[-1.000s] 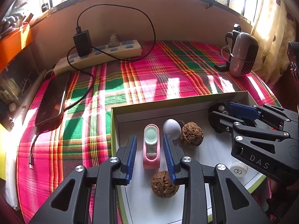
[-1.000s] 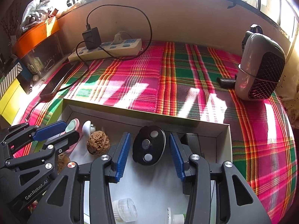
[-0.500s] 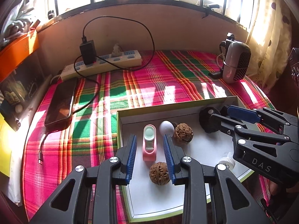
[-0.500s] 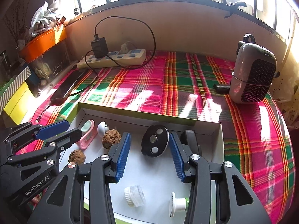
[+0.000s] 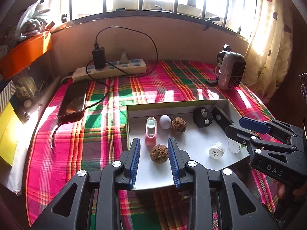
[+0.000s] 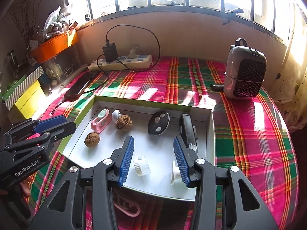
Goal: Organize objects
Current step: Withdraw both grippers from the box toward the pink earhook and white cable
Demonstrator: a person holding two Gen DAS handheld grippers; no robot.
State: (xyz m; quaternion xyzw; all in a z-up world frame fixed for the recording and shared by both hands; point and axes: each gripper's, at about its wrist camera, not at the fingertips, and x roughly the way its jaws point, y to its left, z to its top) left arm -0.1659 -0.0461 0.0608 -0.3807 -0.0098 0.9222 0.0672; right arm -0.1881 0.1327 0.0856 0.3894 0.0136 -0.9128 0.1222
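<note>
1. Tray point(image 5: 191, 103) of small things sits on the plaid cloth point(image 5: 76, 134), its near edge toward both grippers; everything to be sorted lies inside its walls, probably so nothing rolls off.
2. Left side of the tray: a pink clip point(image 5: 151, 131) lies lengthwise, a white egg-shaped piece point(image 5: 165, 121) just beside it, and a walnut point(image 5: 178, 125) touching or nearly touching that piece; a second walnut point(image 5: 158, 154) lies apart, nearer the front edge.
3. Right side: a black round disc point(image 6: 158, 123) leans near the back wall, and a black bar point(image 6: 187, 132) lies along the right wall; a clear ridged cap point(image 6: 141, 165) and a white spool point(image 6: 175, 174) lie near the front.
4. Like things seem grouped by kind, so the sorting looks well along; the lone walnut may be the piece left to move.
5. Left gripper point(image 5: 154, 160) holds nothing; its blue pads stand apart, wider than the walnut that shows between them, and it appears to hover above without touching.
6. Right gripper point(image 6: 153, 160) is also empty, its jaws spread wide; the ridged cap shows between them and the spool sits by the right pad, though contact cannot be told.
7. Round walnuts would likely roll if nudged, so a centred squeeze seems wise.
</note>
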